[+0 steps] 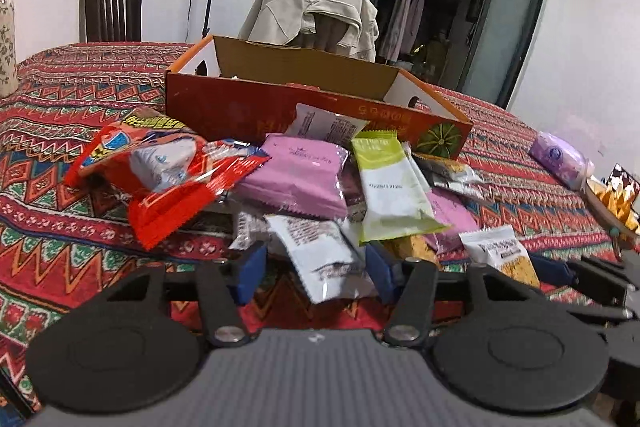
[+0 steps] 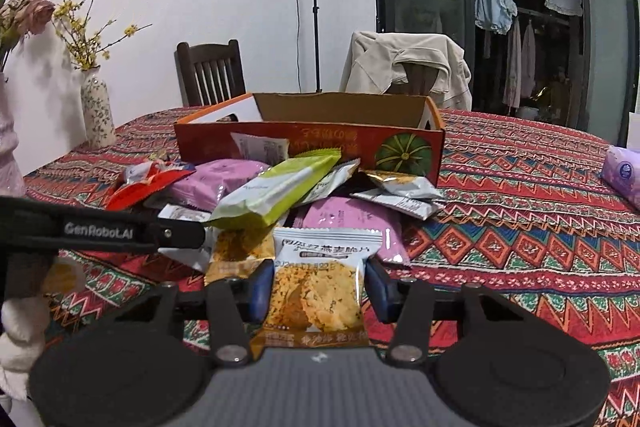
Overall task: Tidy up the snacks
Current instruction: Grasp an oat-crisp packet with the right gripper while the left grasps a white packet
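A pile of snack packets lies on the patterned tablecloth in front of an orange cardboard box (image 1: 248,107) (image 2: 400,135). The pile holds a red packet (image 1: 168,167), pink packets (image 1: 296,175) (image 2: 352,223) and a green packet (image 1: 388,191) (image 2: 276,191). My left gripper (image 1: 316,267) is open, its blue pads on either side of a white packet (image 1: 324,259). My right gripper (image 2: 318,291) is open around a white and orange oat crisp packet (image 2: 320,287), which also shows in the left wrist view (image 1: 504,255). The left gripper's arm (image 2: 100,227) shows at the left of the right wrist view.
A purple tissue pack (image 1: 560,159) (image 2: 624,175) lies at the right. A bowl (image 1: 612,203) sits at the right edge. Floral vases (image 2: 96,111) (image 1: 6,43) stand at the left. Two chairs (image 2: 212,71) (image 2: 408,67) stand behind the table, one draped with a jacket.
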`<action>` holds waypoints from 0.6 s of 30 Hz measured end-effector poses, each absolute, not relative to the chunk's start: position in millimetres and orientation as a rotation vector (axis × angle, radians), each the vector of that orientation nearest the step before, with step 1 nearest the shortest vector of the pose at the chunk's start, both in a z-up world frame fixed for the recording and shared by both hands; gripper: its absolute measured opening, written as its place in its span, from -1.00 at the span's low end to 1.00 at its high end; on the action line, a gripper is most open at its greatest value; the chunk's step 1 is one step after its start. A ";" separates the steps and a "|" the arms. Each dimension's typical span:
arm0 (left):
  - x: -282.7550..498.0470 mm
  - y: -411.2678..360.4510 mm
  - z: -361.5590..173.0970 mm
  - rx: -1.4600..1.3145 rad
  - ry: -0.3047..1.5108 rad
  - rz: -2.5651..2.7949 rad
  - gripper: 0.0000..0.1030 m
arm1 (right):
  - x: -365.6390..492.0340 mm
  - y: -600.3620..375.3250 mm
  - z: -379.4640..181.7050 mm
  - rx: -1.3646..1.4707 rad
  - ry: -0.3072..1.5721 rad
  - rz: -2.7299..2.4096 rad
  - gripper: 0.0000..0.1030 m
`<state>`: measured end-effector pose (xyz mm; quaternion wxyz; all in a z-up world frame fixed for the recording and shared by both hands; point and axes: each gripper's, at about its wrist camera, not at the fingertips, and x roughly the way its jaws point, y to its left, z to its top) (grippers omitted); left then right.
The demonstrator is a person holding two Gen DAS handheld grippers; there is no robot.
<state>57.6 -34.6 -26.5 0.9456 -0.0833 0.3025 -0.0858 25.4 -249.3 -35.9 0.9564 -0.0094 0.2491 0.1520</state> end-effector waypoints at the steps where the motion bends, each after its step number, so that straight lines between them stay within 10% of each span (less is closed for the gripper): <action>1: 58.8 -36.0 -26.3 -0.168 0.616 -0.167 0.00 | 25.9 -250.3 -36.0 -0.017 0.504 0.306 -0.08; 18: 47.7 -50.4 -21.3 -0.077 0.560 -0.134 -0.71 | 26.1 -252.1 -39.6 0.006 0.502 0.335 -0.08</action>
